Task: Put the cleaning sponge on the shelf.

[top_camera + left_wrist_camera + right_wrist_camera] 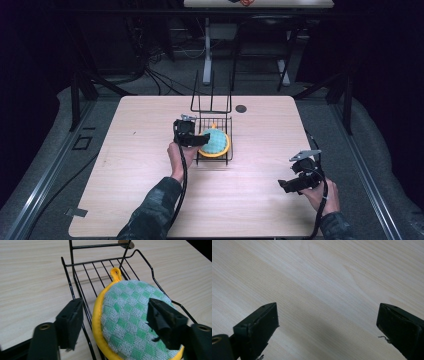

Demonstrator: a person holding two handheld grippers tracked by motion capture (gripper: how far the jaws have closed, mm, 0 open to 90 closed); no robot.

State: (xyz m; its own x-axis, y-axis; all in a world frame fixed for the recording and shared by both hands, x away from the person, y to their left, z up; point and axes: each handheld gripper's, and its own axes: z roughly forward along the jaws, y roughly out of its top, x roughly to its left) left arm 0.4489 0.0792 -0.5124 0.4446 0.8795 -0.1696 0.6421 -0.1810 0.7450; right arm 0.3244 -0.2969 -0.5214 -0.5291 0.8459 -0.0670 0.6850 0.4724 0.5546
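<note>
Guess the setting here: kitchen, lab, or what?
Most likely a lab or data-collection rig, not a kitchen: a bare wooden table in a dark room, loose cables on the floor behind, and a person holding the left gripper at a wire rack with a potholder.

A pale wooden worktop (150, 165) stood on a grey floor (60, 140). A small dark disc (241, 108) lay near its far edge. Cables (150, 75) trailed behind it, beside a white table leg (206, 47).
</note>
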